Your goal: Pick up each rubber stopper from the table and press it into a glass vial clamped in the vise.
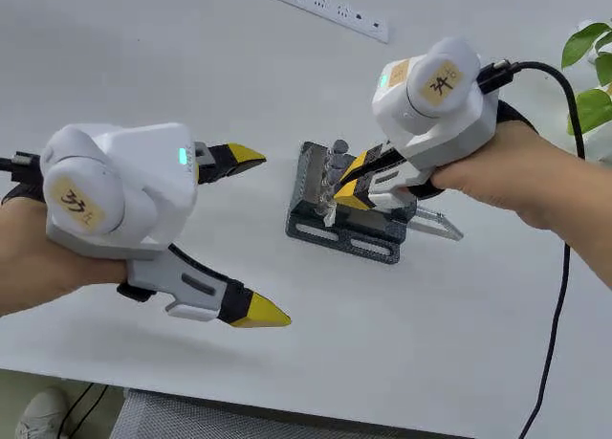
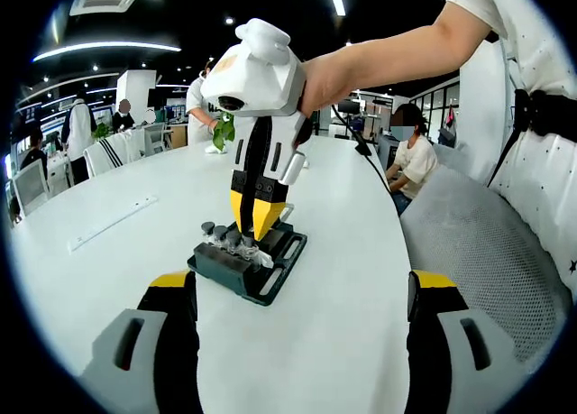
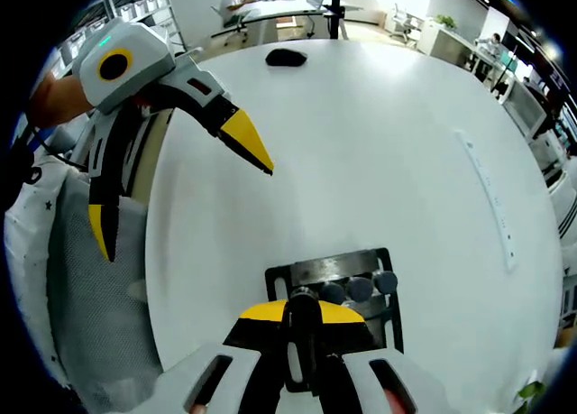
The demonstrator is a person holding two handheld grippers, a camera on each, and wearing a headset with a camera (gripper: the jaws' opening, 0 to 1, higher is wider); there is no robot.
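Right gripper [image 1: 349, 185] closed at vise [image 1: 337, 236], left gripper [image 1: 268, 235] wide

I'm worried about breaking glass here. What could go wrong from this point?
The right gripper, jaws shut, bears down at the end vial of the row: a slanted push could crack glass or seat its stopper crooked. The left gripper hangs open, away from the vise, so the vise might slide or tip under the push.
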